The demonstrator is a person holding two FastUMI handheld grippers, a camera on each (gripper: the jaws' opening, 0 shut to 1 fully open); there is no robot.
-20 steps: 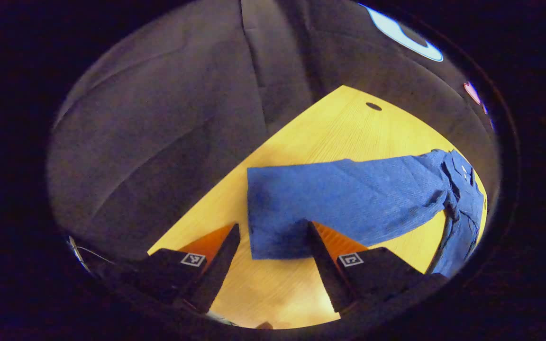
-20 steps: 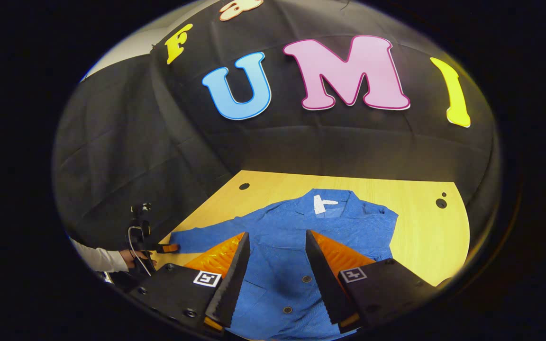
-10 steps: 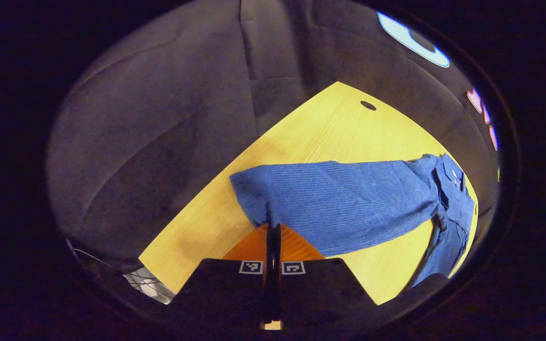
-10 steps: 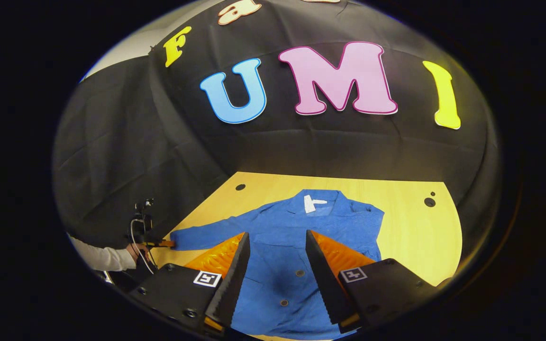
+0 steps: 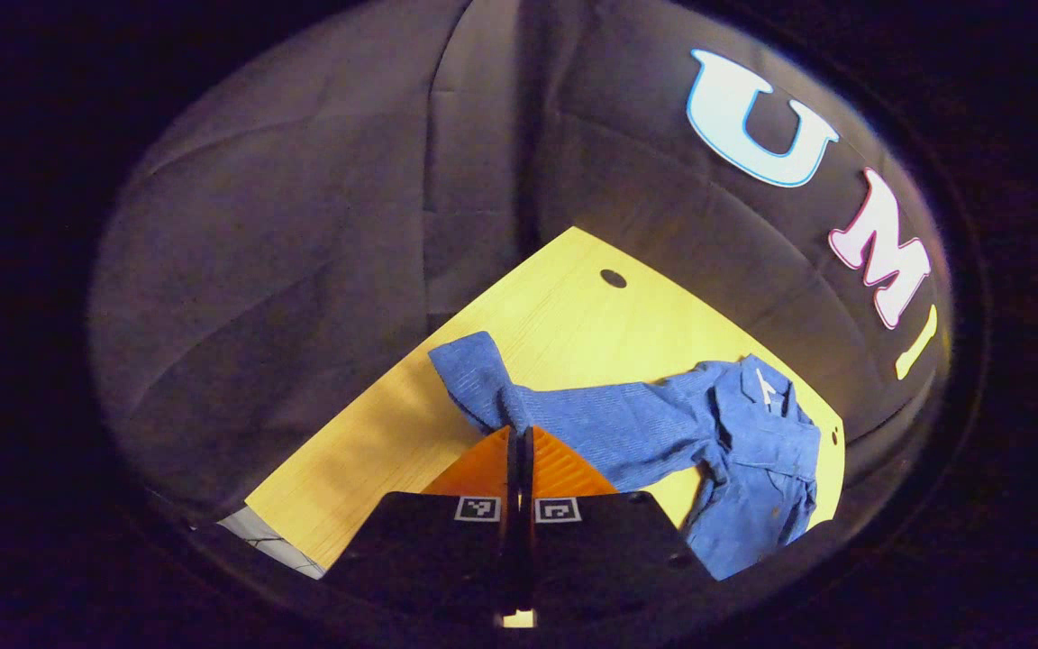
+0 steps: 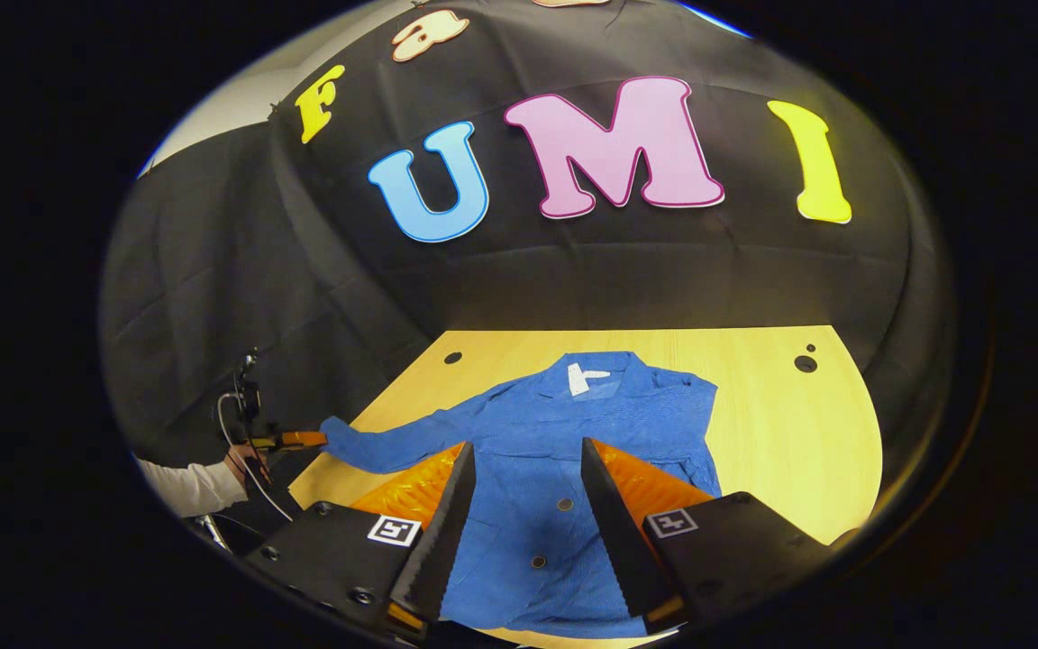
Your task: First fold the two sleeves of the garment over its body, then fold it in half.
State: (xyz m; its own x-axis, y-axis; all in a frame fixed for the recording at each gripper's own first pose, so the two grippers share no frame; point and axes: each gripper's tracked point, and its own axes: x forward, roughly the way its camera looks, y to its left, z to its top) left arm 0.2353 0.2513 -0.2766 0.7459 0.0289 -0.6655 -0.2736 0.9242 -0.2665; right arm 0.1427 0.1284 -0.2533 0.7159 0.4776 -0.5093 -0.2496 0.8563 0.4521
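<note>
One sleeve (image 5: 591, 424) — stretched sideways — clamped by left gripper (image 5: 519, 442); right gripper (image 6: 523, 491) jaws apart.

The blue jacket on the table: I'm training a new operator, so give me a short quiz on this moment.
1. True or false: the left gripper is shut on the sleeve of the blue jacket.
2. The right gripper is: A) open above the jacket's body, B) shut on its collar.
3. What surface does the jacket lie on?

Key: 1 true; 2 A; 3 the wooden table.
</note>
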